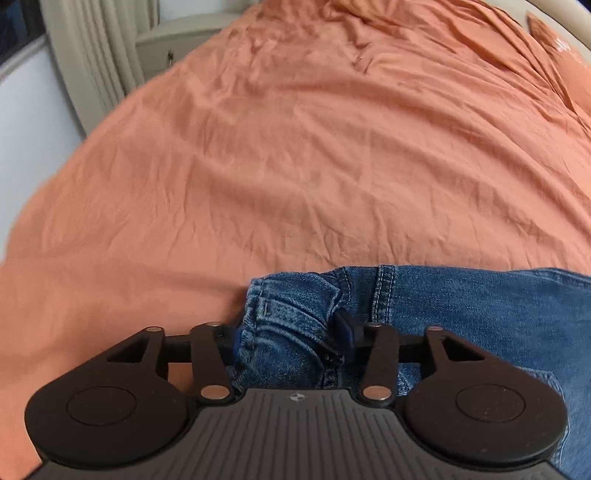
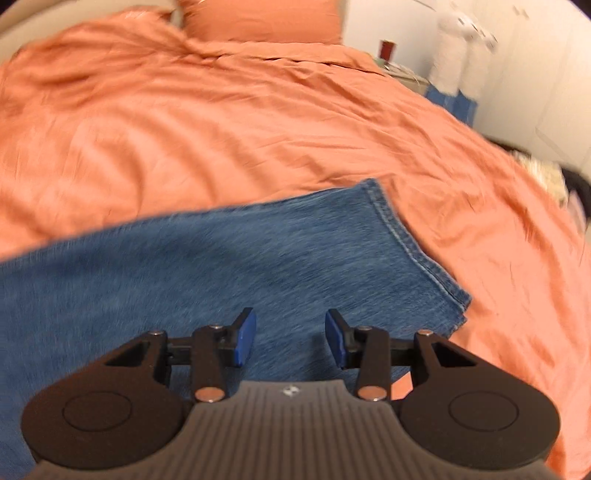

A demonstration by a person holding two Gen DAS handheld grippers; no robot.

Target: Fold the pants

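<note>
Blue denim pants lie on an orange bed cover. In the left wrist view the waistband with a belt loop (image 1: 291,314) is bunched between my left gripper's (image 1: 291,338) blue pads, which are closed on it. In the right wrist view a flat pant leg (image 2: 207,266) runs from the left to its hem (image 2: 417,254) at the right. My right gripper (image 2: 290,338) hovers over the leg near the hem, jaws open and empty.
The wrinkled orange bed cover (image 1: 314,147) fills most of both views. An orange pillow (image 2: 262,18) lies at the head of the bed. A curtain and window (image 1: 92,55) are beyond the left edge. A nightstand with items (image 2: 391,55) and a white wall stand at the right.
</note>
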